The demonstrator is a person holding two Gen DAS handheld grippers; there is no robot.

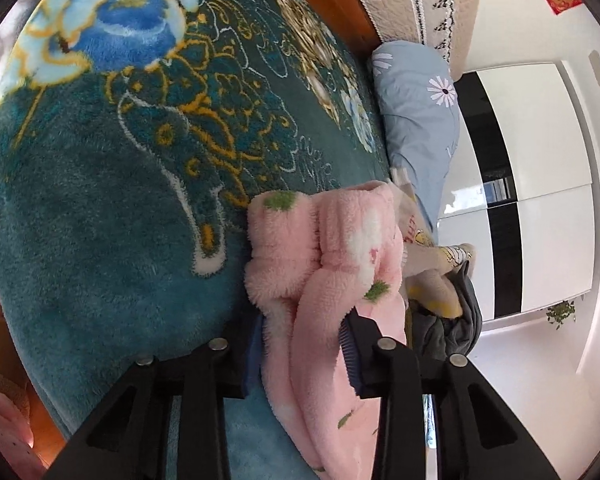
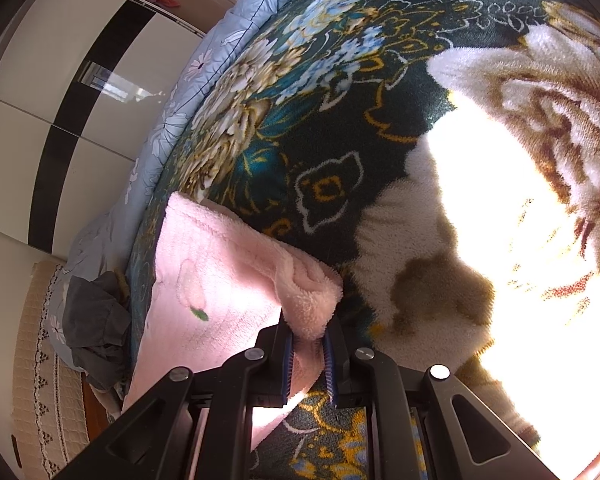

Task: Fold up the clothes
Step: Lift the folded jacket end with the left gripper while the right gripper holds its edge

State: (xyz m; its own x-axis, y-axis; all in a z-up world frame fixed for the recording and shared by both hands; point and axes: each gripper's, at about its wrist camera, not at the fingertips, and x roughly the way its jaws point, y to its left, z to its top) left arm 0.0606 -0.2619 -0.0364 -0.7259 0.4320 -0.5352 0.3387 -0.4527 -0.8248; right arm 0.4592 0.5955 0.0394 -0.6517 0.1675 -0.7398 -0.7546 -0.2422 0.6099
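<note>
A pink fleece garment (image 1: 332, 264) with white and green spots hangs bunched between the fingers of my left gripper (image 1: 304, 344), which is shut on it above the teal floral blanket (image 1: 120, 200). In the right wrist view the same pink garment (image 2: 220, 280) lies partly flat on the blanket (image 2: 320, 140), and my right gripper (image 2: 308, 352) is shut on its thick folded corner. The blue finger pads (image 2: 329, 364) press the fleece from both sides.
A light blue floral quilt (image 1: 416, 120) lies at the bed's edge, with dark grey clothing (image 1: 456, 328) and a yellow printed garment (image 1: 432, 280) beside the pink one. A white and black wardrobe (image 1: 540, 184) stands beyond. Bright sunlight (image 2: 500, 220) washes out part of the blanket.
</note>
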